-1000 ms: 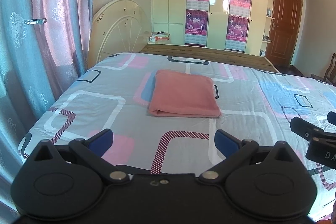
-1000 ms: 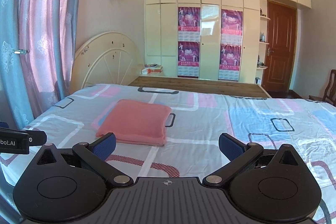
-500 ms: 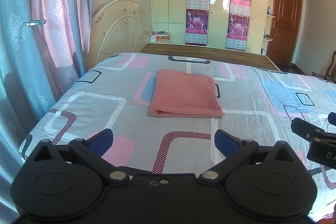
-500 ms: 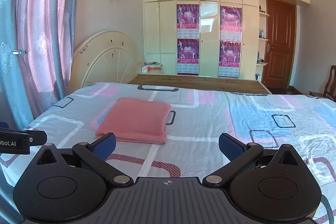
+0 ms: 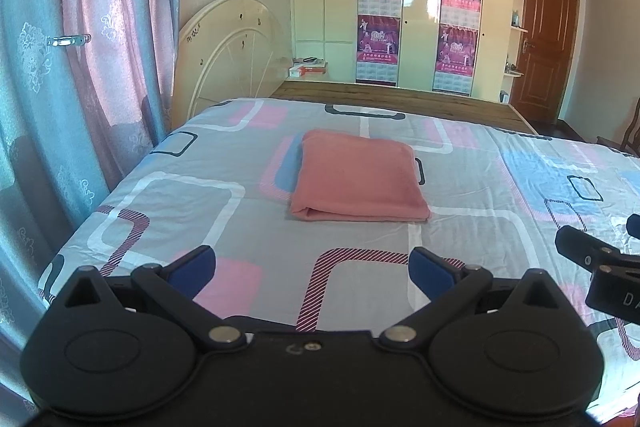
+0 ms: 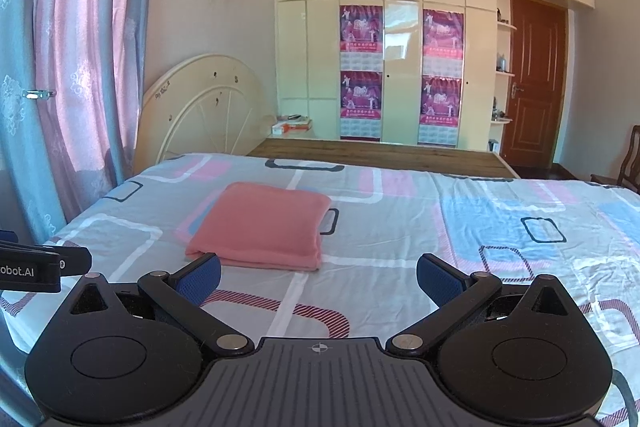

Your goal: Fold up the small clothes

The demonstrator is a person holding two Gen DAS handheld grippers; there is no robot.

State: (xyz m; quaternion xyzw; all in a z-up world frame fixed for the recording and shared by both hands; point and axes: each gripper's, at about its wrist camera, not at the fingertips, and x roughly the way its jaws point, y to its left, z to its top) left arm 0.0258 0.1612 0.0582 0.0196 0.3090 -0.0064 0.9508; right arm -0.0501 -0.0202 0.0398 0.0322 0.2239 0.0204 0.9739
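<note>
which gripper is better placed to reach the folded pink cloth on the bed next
Probably the left gripper: the pink cloth lies almost straight ahead between its open fingers. From the right gripper, also open, the cloth sits off to the left.

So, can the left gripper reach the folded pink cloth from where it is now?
Probably yes. The left gripper is open and the pink cloth lies ahead of it, with only bare bedsheet between them.
</note>
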